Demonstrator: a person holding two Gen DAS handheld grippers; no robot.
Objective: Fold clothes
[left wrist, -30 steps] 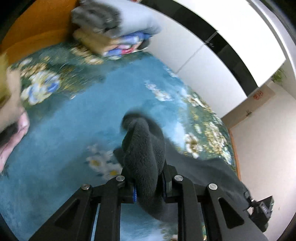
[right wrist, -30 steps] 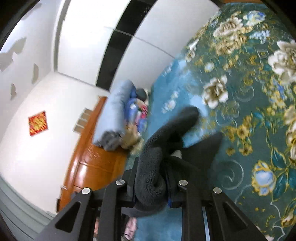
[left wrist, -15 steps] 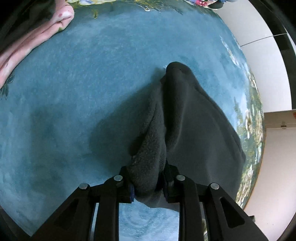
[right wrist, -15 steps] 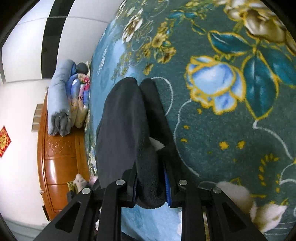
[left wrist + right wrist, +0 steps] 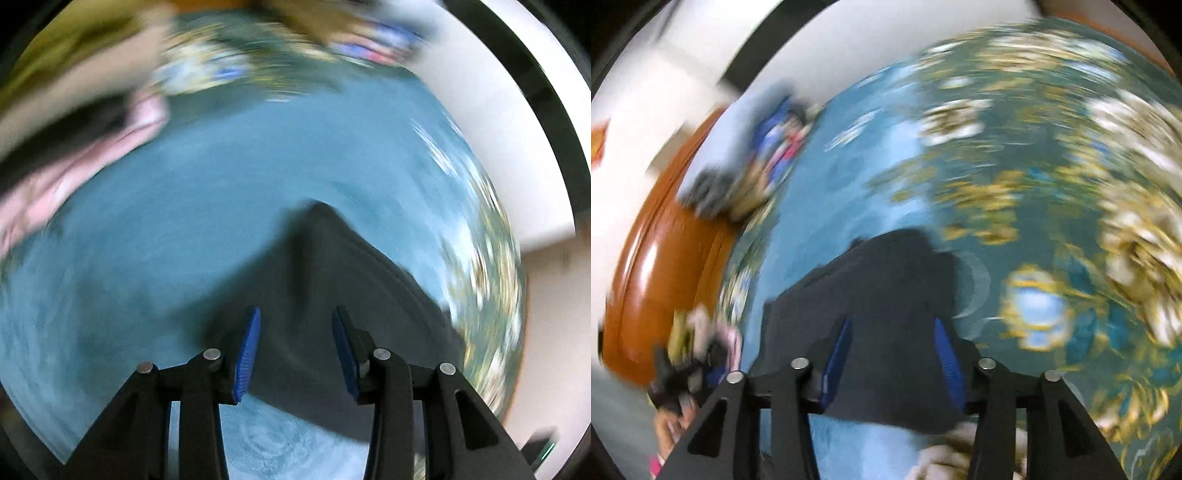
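A dark grey fleece garment [image 5: 332, 280] lies flat on the blue flowered bedspread [image 5: 207, 206]. My left gripper [image 5: 295, 350] is open and empty, its blue pads [image 5: 248, 354] just above the garment's near edge. In the right wrist view the same garment [image 5: 886, 295] lies spread below my right gripper [image 5: 892, 362], which is also open and empty, with blue pads [image 5: 947, 365] on either side of the cloth's near edge. Both views are blurred by motion.
A pink garment [image 5: 92, 155] lies at the left on the bed. A stack of folded bedding [image 5: 753, 147] sits by the brown wooden headboard [image 5: 665, 258]. White wall and dark wardrobe trim [image 5: 517, 92] bound the far side.
Both grippers have opened and let go of the dark fleece garment, which now lies flat on the bed. Both cameras have swung upward and back from it.
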